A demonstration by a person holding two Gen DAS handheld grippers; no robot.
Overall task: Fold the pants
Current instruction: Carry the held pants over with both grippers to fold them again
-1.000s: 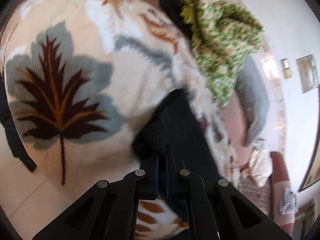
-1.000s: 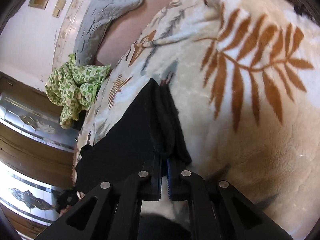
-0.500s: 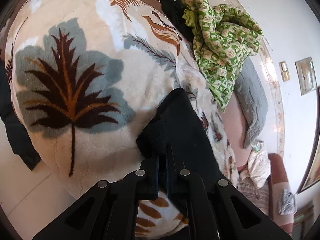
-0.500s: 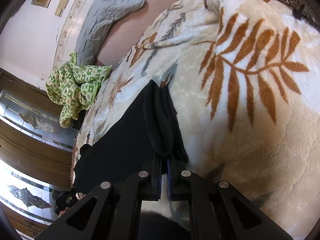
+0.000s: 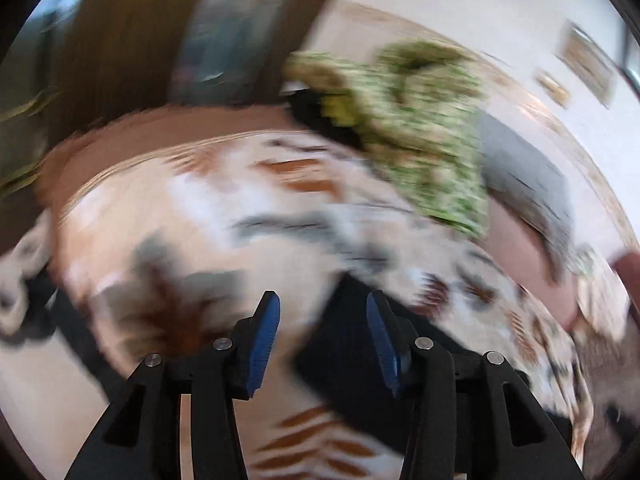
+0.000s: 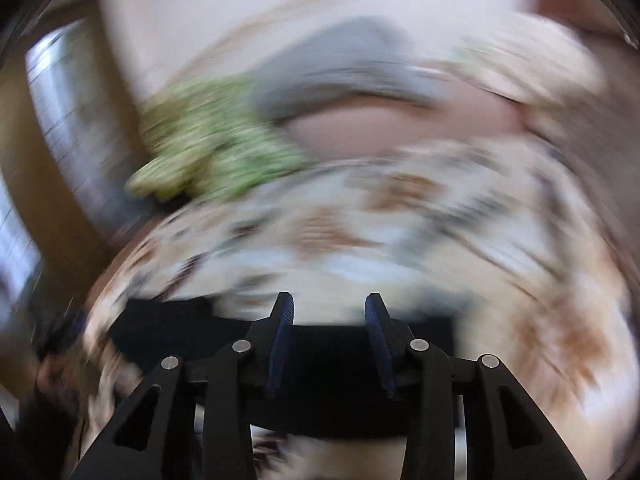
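While both views are smearing with motion, the entry is reading as follows: pants (image 6: 332,376), black, lying flat on a leaf-print blanket (image 5: 208,216) spread over a bed

Left tongs (image 5: 323,344): jaws opening, blue pads standing apart, nothing pinched between them; the black cloth is showing below and to the right of the gap, its band running off toward the lower right of that view

Right tongs (image 6: 328,344): jaws opening likewise, pads apart and gripping nothing; the pants are lying directly under and behind the fingers, their long axis stretching left to right across that view

Judgement: the right tongs are sitting nearer the garment's middle, the left nearer one end, so the next fold is likely depending on that crosswise axis

Differences between views: the right wrist view is giving the full width of the dark band; the left is giving only one corner. A green patterned cloth (image 5: 424,128) and a grey cushion (image 6: 344,64) are appearing in both, beyond the blanket
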